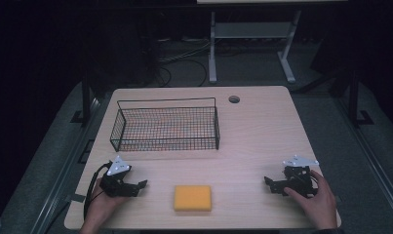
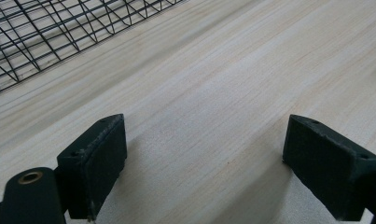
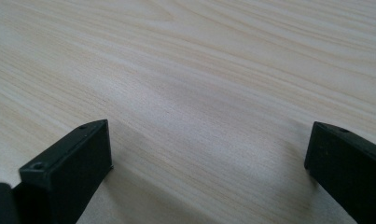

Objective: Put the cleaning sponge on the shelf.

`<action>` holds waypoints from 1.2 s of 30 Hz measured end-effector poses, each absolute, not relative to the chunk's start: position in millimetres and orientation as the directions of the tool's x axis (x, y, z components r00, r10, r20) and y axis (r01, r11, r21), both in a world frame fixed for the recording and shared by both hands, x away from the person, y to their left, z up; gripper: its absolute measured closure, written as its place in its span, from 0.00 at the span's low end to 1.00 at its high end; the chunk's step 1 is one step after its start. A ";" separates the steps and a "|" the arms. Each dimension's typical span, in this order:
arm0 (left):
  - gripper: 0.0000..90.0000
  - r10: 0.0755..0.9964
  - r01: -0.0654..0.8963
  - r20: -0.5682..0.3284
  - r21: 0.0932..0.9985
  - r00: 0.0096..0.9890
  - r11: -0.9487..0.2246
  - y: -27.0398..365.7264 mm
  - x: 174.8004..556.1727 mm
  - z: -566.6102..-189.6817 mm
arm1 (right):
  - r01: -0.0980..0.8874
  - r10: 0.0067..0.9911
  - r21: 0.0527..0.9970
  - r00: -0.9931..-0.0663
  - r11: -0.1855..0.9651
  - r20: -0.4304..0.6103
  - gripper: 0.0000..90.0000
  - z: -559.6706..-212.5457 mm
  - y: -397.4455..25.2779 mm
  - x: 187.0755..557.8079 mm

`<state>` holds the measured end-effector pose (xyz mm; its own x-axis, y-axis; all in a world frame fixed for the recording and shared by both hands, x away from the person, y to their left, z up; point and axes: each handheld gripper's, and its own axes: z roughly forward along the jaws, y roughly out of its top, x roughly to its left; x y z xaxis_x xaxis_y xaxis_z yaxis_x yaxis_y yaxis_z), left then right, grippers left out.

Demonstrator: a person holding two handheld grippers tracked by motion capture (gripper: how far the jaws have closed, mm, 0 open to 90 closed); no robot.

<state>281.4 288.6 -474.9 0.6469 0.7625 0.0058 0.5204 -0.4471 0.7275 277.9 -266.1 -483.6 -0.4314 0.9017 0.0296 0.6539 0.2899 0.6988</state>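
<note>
An orange sponge (image 1: 192, 198) lies flat near the table's front edge, midway between my two grippers. My left gripper (image 1: 141, 187) rests on the wood to the sponge's left, jaws wide apart with nothing between them (image 2: 204, 163). To the sponge's right my right gripper (image 1: 269, 185) also stands open and empty over bare wood (image 3: 209, 163). A black wire basket (image 1: 166, 125) stands empty behind the sponge, toward the table's back left; its mesh (image 2: 50, 32) crosses the top left of the left gripper view.
The light wooden table (image 1: 262, 131) has a round cable hole (image 1: 234, 99) at the back right. Beyond the table stand the white legs of another desk (image 1: 212, 53) with cables on the dark floor.
</note>
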 end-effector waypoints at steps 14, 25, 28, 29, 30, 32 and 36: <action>0.34 0.725 0.505 -0.011 0.724 0.689 -0.469 281.7 277.0 -459.1 | 0.653 0.901 0.699 -0.433 0.291 0.028 0.00 -483.7 -266.2 278.0; 0.77 0.647 0.478 -0.047 0.715 0.761 -0.510 266.3 272.1 -452.5 | 0.653 0.901 0.699 -0.432 0.291 0.028 0.00 -483.7 -266.2 278.0; 0.89 0.627 0.476 -0.061 0.709 0.777 -0.520 263.0 272.3 -450.9 | 0.653 0.901 0.699 -0.432 0.291 0.028 0.00 -483.7 -266.2 278.0; 0.92 0.623 0.477 -0.065 0.706 0.780 -0.523 262.1 272.2 -449.9 | 0.653 0.901 0.699 -0.433 0.292 0.028 0.00 -483.7 -266.2 278.0; 0.96 0.621 0.478 -0.071 0.707 0.781 -0.521 260.9 272.0 -448.9 | 0.653 0.901 0.699 -0.433 0.292 0.028 0.00 -483.7 -266.2 278.0; 1.00 0.616 0.478 -0.075 0.706 0.784 -0.523 259.6 272.2 -445.8 | 0.653 0.901 0.699 -0.433 0.291 0.028 0.00 -483.7 -266.2 278.0; 1.00 0.610 0.477 -0.085 0.710 0.788 -0.518 255.2 272.1 -443.2 | 0.653 0.901 0.699 -0.433 0.292 0.028 0.00 -483.7 -266.2 278.0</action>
